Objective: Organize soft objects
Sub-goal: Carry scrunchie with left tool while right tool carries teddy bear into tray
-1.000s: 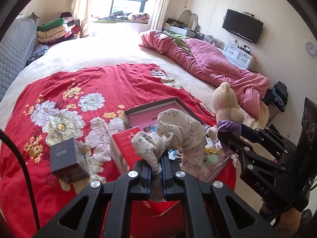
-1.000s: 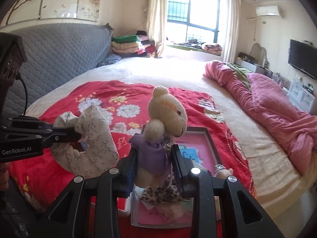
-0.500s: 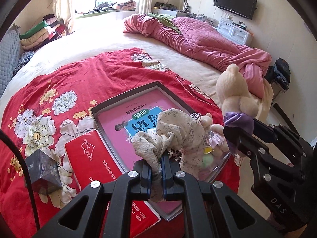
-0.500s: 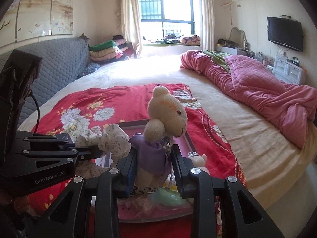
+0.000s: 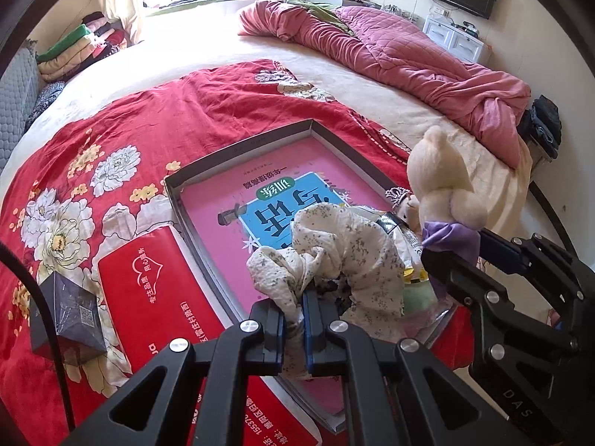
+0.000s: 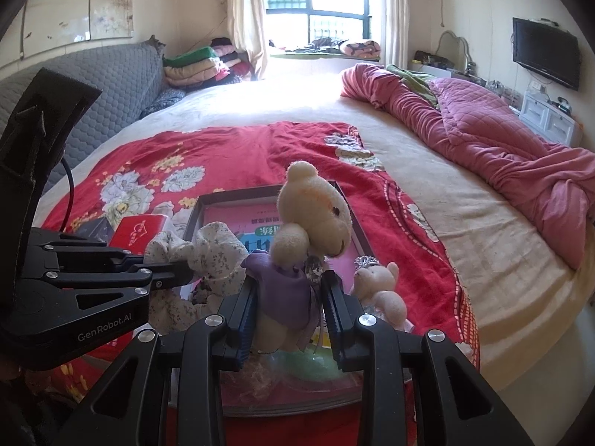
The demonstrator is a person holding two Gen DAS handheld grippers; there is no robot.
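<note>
My left gripper is shut on a white floral cloth toy, which hangs over the near end of a shallow grey-rimmed tray with a pink book in it. In the right wrist view that cloth toy sits left of my right gripper, which is shut on a cream teddy bear in a purple dress. The same bear shows at the right of the left wrist view. A small pink bear with a silver crown lies in the tray beside it.
A red box and a black box lie left of the tray on the red flowered blanket. A crumpled pink quilt runs along the bed's right side. Folded bedding is stacked by the window.
Both grippers came down and forward over the tray with their toys still held. The tray and pink book now fill more of both views.
</note>
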